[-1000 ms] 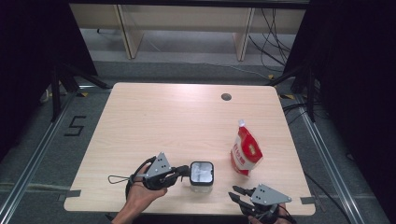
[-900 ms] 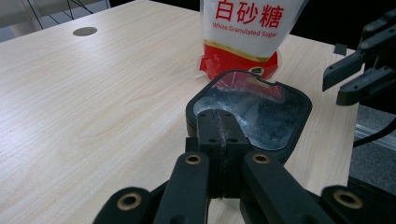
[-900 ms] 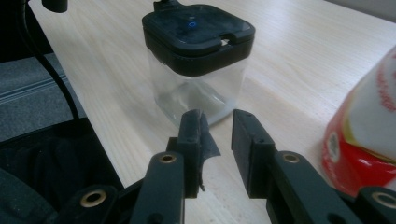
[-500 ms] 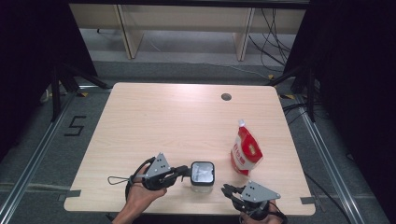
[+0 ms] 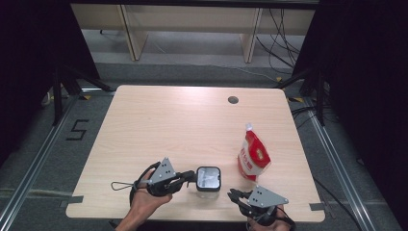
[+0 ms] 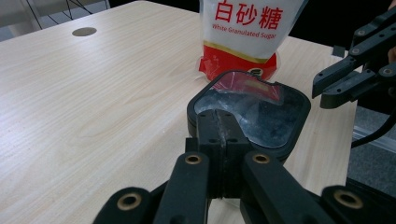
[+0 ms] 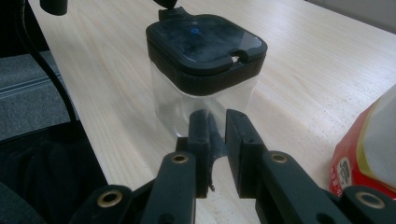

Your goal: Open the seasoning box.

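– Starting with the left gripper (image 5: 192, 175): how do its jaws stand?

– Together, no gap showing. Its tips sit right against the near rim of the lid (image 6: 261, 116) on the jar (image 5: 208, 177). Whether they pinch a tab there or only press on the rim, I cannot tell.

– So the jar is directly ahead of it?

– Yes, touching its tips, upright on the table (image 5: 183, 120). Beyond the jar, from that gripper's side, stands the bag (image 5: 253, 156) of sugar, close to the jar but apart from it.

– And the right gripper (image 5: 232, 194)?

– Its jaws have just been closing and now stand a narrow slit apart, with nothing between them. The jar is just ahead of them, not touched. The bag is off to its right.

– Which step is this, then?

– Steadying the jar to open it, I'd judge. The lid is on, and the bag is upright, with neither gripper on it.

– What does the next move call for?

– Probably the right gripper closing in on the lid's notched edge to lift it while the left keeps the jar from sliding. The jar looks light and clear-walled, so a push from one side alone could tip it.
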`<state>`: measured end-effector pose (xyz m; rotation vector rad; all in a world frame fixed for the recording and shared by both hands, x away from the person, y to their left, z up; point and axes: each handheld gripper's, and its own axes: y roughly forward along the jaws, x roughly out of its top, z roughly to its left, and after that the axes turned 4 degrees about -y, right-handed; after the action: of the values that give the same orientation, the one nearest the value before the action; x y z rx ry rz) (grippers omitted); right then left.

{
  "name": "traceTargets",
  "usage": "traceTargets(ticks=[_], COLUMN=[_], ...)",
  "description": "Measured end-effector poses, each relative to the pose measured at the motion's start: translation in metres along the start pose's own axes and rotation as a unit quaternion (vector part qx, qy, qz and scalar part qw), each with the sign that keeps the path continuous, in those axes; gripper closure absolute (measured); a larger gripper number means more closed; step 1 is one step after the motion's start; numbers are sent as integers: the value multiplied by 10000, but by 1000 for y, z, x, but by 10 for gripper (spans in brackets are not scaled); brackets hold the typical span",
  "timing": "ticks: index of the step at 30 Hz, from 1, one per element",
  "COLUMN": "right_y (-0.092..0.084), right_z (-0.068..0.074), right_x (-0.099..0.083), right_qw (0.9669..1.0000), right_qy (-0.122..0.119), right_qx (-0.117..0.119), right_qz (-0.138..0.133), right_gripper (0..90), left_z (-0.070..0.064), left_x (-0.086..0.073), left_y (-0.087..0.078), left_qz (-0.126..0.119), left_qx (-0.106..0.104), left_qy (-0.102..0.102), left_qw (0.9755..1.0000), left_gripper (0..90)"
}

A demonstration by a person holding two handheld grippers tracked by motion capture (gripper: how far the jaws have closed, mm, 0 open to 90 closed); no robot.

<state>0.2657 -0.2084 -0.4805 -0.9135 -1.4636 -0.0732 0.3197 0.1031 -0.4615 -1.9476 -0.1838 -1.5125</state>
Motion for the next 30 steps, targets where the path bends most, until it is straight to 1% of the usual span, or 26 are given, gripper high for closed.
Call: traceTargets(ticks=[1,2,3,5,6,8,9,10,15,16,17,18,20,21,25,26,28,29,30], right_y=[0,0,0,0,1,1,1,2,4,4,4,5,6,7,9,11,10,12,12], right_z=[0,0,0,0,0,0,0,1,0,0,0,0,0,0,0,-1,0,0,0], right_x=[0,0,1,1,2,2,3,4,6,6,6,6,7,8,11,11,11,12,12], right_qw=[10000,10000,10000,10000,10000,10000,10000,9999,9999,10000,10000,9999,9999,9999,9999,9998,9999,9999,9999], right_qy=[0,-10,-10,-6,-2,11,32,-14,-39,-42,-42,-91,-102,-134,-66,-87,-76,-89,-89], right_qx=[0,-2,-5,-5,6,-25,14,-12,19,26,26,58,27,53,61,78,81,92,92], right_qz=[0,0,-5,-7,-29,-52,-69,-102,-91,-66,-66,-48,-47,-63,-109,-164,-120,-113,-113], right_gripper=[809,810,813,816,821,827,829,832,851,854,854,857,865,869,874,875,877,879,879], left_z=[0,0,0,0,0,0,0,0,1,0,0,1,1,0,1,1,1,1,1], left_x=[0,0,0,0,-1,-1,-1,-2,-3,-3,-3,-3,-3,-4,-5,-5,-5,-6,-6], left_y=[0,0,0,0,0,0,0,0,-1,1,0,0,0,0,0,-1,-1,0,0], left_qz=[0,7,7,5,-25,-31,-31,-62,-71,-139,-142,-150,-159,-171,-185,-168,-165,-192,-190], left_qx=[0,15,28,19,13,26,26,30,26,12,5,1,-1,19,7,24,25,5,-2], left_qy=[0,65,63,51,5,19,19,18,24,-37,21,35,23,-74,-94,-110,-115,-178,-146], left_qw=[10000,10000,10000,10000,10000,10000,10000,10000,10000,9999,9999,9999,9999,9998,9998,9998,9998,9997,9997], left_gripper=[892,892,893,893,893,893,892,893,893,893,893,893,893,893,893,893,893,893,893])
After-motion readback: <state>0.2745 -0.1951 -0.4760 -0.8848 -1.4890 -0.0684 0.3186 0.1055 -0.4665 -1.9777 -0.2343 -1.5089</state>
